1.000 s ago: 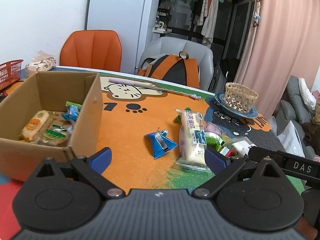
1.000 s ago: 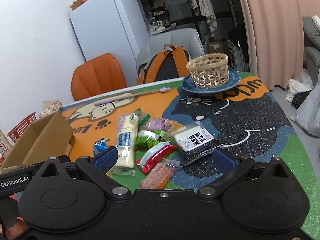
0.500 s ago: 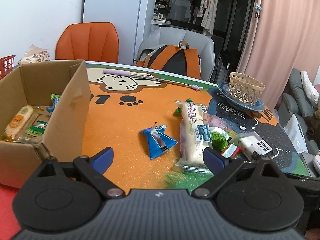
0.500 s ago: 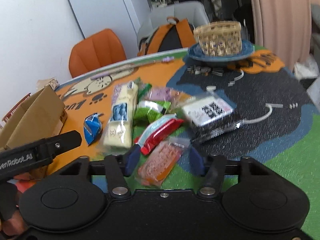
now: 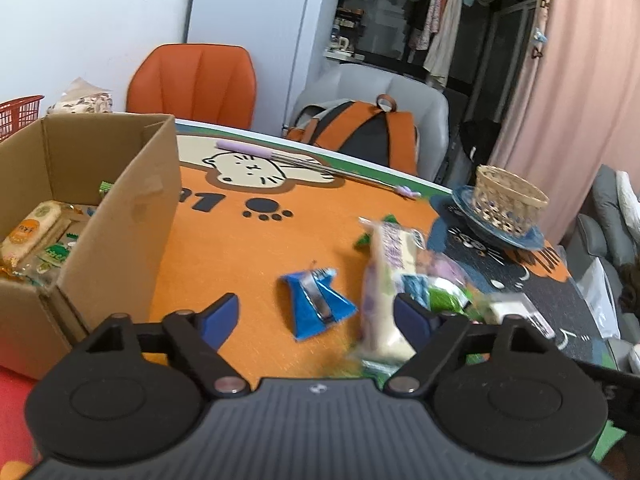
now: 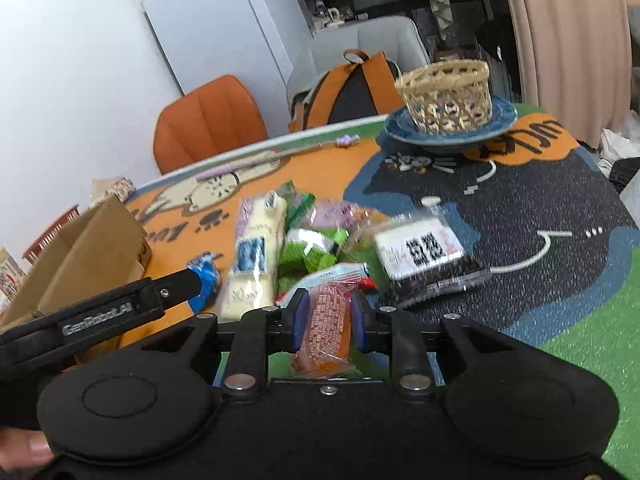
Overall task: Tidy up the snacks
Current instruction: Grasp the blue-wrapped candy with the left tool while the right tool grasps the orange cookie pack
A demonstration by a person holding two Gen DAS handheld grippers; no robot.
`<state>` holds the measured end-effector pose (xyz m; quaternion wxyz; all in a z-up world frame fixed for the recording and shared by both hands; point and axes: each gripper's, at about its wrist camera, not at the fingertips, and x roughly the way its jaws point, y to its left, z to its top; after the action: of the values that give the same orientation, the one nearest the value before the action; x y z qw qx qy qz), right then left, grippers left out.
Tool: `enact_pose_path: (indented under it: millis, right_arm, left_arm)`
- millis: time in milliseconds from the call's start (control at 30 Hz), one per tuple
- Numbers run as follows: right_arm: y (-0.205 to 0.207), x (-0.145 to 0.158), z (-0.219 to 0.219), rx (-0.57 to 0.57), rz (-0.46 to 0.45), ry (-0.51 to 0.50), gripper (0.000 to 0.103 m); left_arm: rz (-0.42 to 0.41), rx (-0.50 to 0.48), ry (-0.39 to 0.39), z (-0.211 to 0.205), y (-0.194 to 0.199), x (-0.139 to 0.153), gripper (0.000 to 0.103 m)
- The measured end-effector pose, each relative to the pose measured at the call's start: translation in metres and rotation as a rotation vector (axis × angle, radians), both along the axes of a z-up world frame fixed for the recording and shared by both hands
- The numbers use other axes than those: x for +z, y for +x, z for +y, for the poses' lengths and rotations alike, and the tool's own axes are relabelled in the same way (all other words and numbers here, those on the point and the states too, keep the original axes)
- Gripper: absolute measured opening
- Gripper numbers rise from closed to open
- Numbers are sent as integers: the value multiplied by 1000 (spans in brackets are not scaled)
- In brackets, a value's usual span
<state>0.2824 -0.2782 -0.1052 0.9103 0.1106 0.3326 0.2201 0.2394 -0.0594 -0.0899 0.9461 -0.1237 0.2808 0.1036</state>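
Observation:
My right gripper (image 6: pixel 327 322) is shut on an orange snack packet (image 6: pixel 326 330), held between its blue pads just in front of the snack pile. The pile holds a long cream bread pack (image 6: pixel 256 254), green packets (image 6: pixel 316 252), a red packet (image 6: pixel 340 274) and a black seaweed pack (image 6: pixel 430 262). My left gripper (image 5: pixel 318 316) is open and empty, low over a blue wrapper (image 5: pixel 318 302), with the cream bread pack (image 5: pixel 384 280) by its right finger. A cardboard box (image 5: pixel 132 216) with several snacks inside stands at the left.
A wicker basket (image 6: pixel 446 96) sits on a blue plate (image 6: pixel 500 118) at the table's far right. A purple stick (image 5: pixel 276 162) lies across the far side. An orange chair (image 5: pixel 194 82), a grey chair with a backpack (image 5: pixel 360 134) and a red basket (image 5: pixel 18 114) stand behind.
My right gripper has closed on the orange packet. My left gripper has moved forward and right, closer to the blue wrapper and the snack pile.

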Motion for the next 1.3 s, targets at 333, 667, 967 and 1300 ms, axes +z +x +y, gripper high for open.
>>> enact_pose_path:
  millis: [333, 667, 967, 1300]
  right_arm:
    - [18, 5, 0, -15, -19, 20, 24]
    - [26, 1, -1, -12, -1, 27, 24]
    - [17, 7, 4, -11, -9, 22, 24]
    - [-3, 23, 9, 4, -45, 28, 24]
  left_arm:
    - [16, 43, -18, 9, 24, -8, 70]
    - [81, 29, -3, 6, 46, -24, 51]
    - [75, -16, -15, 7, 32, -18, 34]
    - [3, -59, -11, 3, 6, 11, 32]
